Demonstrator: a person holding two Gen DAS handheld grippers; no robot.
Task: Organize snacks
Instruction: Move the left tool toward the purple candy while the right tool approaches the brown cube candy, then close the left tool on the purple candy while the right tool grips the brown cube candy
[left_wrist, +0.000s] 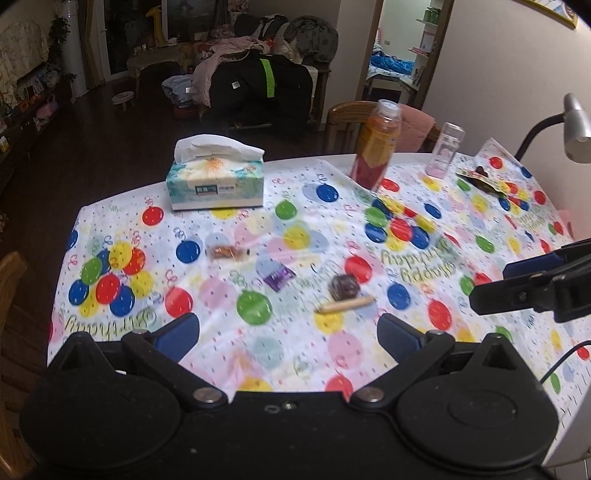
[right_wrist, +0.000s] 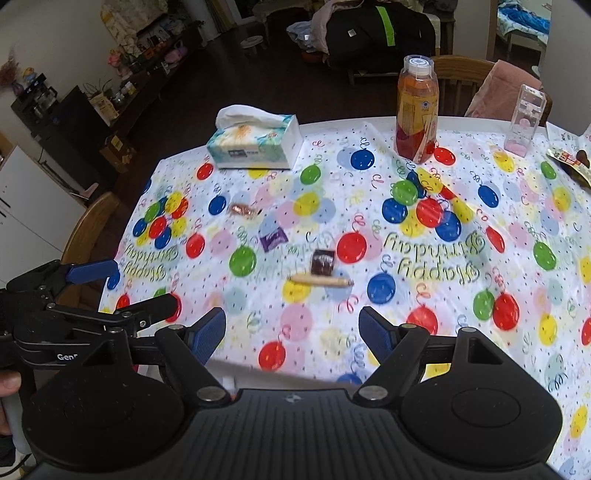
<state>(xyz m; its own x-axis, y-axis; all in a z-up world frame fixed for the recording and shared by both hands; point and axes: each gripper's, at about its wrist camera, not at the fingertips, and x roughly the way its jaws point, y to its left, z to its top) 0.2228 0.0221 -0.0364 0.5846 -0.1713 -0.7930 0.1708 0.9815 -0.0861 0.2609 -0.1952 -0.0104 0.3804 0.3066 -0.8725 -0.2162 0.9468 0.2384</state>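
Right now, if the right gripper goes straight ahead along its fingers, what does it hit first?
Most likely the tan stick snack, lying crosswise ahead of the open right gripper, with the dark brown wrapped snack just behind it. Only bare tablecloth lies between, though depth is unclear.

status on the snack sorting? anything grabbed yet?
Nothing done: four snacks lie scattered on the tablecloth: caramel candy, purple packet, dark brown wrapped sweet, tan stick. Left gripper and right gripper are open, empty. All gathering remains.

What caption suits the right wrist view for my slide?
Open right gripper faces four small snacks scattered on balloon tablecloth.
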